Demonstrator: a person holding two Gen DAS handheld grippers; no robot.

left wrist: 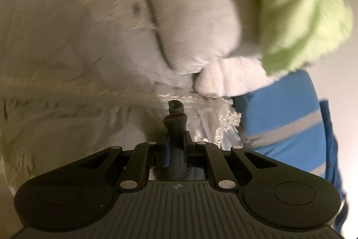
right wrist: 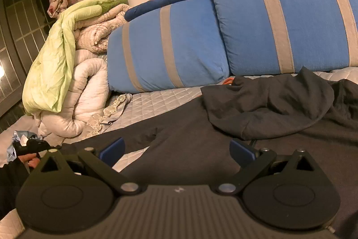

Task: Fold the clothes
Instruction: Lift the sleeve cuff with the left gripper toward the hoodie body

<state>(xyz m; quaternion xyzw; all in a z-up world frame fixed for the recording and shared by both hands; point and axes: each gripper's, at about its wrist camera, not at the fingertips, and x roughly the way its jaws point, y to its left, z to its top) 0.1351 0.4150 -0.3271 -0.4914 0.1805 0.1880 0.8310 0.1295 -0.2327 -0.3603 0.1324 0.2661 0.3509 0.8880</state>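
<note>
Dark clothing (right wrist: 201, 149) is spread on a quilted bed (right wrist: 152, 102), with one edge pinched and lifted.

A ribbed dark cuff (left wrist: 175, 124) is clamped between the pressed-together fingers of the left gripper (left wrist: 176, 145), and is held close to a rolled white duvet (left wrist: 192, 15) and a light green blanket (left wrist: 302, 10). The right gripper (right wrist: 176, 150) is held low over the garment with its blue-padded fingers (right wrist: 111, 149) spread wide and nothing between them. A crumpled hood or fold (right wrist: 268, 104) is seen lying just before two blue striped pillows (right wrist: 167, 48). Lace trim (left wrist: 228, 120) is visible beside the cuff.
</note>
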